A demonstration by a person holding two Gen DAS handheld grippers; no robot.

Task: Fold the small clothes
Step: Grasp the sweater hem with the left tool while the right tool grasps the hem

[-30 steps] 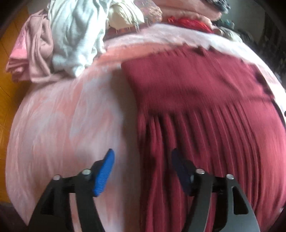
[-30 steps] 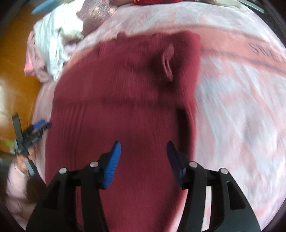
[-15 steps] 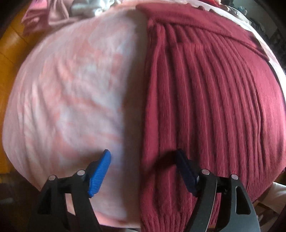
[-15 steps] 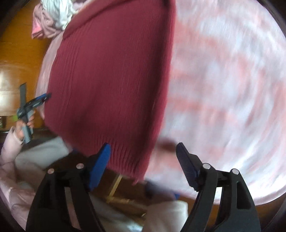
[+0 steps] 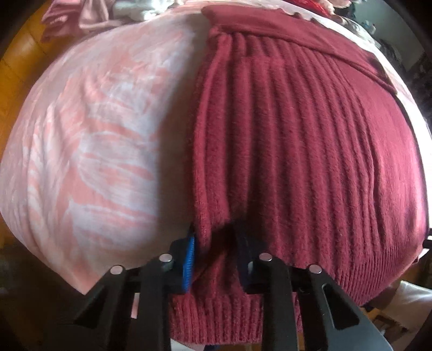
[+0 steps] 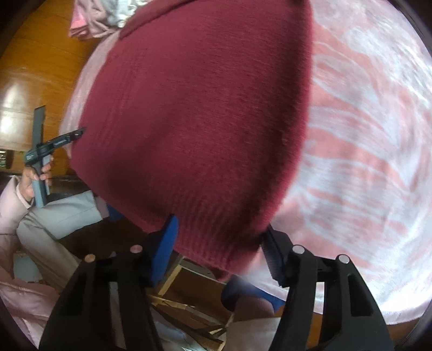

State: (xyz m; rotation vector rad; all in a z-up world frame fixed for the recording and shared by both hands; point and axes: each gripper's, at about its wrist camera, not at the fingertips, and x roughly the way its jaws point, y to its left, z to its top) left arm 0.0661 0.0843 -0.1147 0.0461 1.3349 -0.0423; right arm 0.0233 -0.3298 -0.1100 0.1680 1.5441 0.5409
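A dark red ribbed knit sweater (image 5: 310,151) lies flat on a pink and white patterned cloth (image 5: 89,151). My left gripper (image 5: 216,251) is shut on the sweater's near left hem corner, with a fold of knit pinched between its blue pads. In the right wrist view the sweater (image 6: 205,113) fills the middle. My right gripper (image 6: 221,243) straddles its near right hem corner with the jaws partly apart and the hem between them. The left gripper (image 6: 73,135) also shows there at the sweater's far corner.
A pile of pink and pale clothes (image 5: 81,16) lies at the far left edge of the cloth. The orange wooden floor (image 6: 35,62) shows beyond the edge. The person's legs and pink sleeve (image 6: 10,205) are below the near edge.
Both grippers came down to the sweater's near hem. The left jaws closed on the left corner. The right jaws narrowed around the right corner.
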